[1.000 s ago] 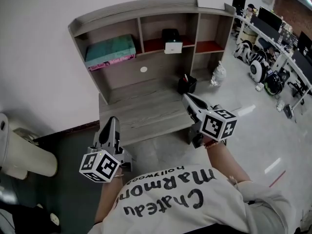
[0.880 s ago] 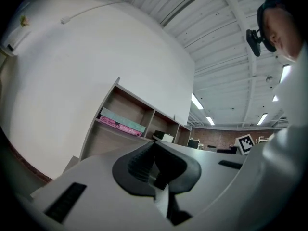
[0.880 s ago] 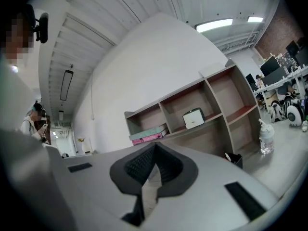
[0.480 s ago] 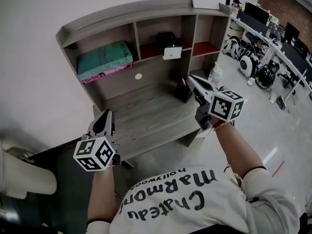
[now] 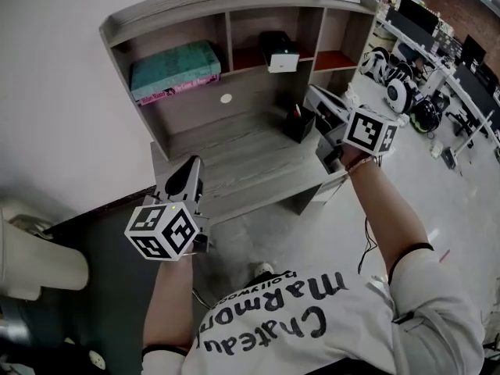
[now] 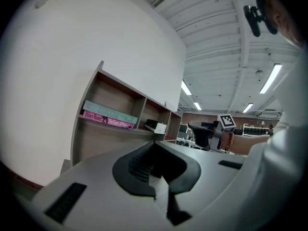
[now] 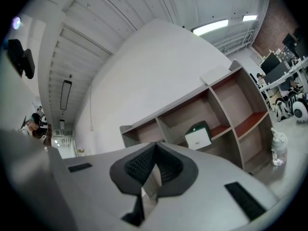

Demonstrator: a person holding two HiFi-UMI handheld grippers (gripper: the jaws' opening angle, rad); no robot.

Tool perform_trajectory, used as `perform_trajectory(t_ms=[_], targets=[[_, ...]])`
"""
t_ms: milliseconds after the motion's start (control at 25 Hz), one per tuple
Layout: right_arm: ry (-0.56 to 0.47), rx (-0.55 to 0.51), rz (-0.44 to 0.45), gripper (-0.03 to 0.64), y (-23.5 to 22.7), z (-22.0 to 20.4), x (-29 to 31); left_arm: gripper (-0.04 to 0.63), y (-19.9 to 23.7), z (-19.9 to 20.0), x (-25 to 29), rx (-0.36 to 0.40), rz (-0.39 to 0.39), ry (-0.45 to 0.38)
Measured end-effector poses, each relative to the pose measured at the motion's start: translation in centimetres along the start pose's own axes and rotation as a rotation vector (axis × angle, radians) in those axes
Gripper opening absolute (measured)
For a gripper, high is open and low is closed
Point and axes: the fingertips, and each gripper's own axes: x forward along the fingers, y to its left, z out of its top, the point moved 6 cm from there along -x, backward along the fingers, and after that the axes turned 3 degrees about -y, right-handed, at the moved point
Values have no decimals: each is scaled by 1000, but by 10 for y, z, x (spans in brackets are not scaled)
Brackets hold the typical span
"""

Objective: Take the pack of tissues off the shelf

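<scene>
The pack of tissues (image 5: 276, 51), a dark box with a white front, lies in the middle compartment of the grey wooden shelf (image 5: 226, 10) over the desk. It also shows in the right gripper view as the pack (image 7: 197, 134), and small in the left gripper view as the pack (image 6: 156, 126). My right gripper (image 5: 315, 97) is raised in front of the shelf's right side, shut and empty, well short of the pack. My left gripper (image 5: 191, 172) hangs low over the desk's front left edge, shut with nothing in it.
Teal and pink books (image 5: 173, 69) fill the left compartment. A black pen holder (image 5: 300, 123) stands on the desk top (image 5: 234, 162) at the right. A clear bottle (image 7: 278, 148) sits on the floor by the desk. Office desks and gear (image 5: 414, 84) stand at far right.
My right gripper has gone up and forward towards the shelf's right side. The left gripper stays low by the desk's front edge, both shut throughout.
</scene>
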Motion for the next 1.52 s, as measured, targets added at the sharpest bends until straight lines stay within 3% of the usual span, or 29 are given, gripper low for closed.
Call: perform_trajectory(t_ms=[160, 400, 600, 1040, 1240, 1520], targets=[[9, -64, 2, 11, 7, -5, 6, 17, -3, 5, -3, 57, -38, 7], [-15, -53, -43, 11, 6, -20, 16, 18, 6, 11, 12, 104, -132, 47], [-50, -62, -91, 11, 0, -19, 33, 18, 22, 33, 26, 129, -191, 25], [-151, -85, -132, 11, -12, -3, 68, 18, 53, 54, 64, 74, -244, -38], [-134, -175, -187, 6, -18, 3, 83, 18, 62, 60, 79, 56, -276, -45], [-79, -283, -166, 6, -15, 3, 96, 18, 61, 51, 92, 48, -309, -19]])
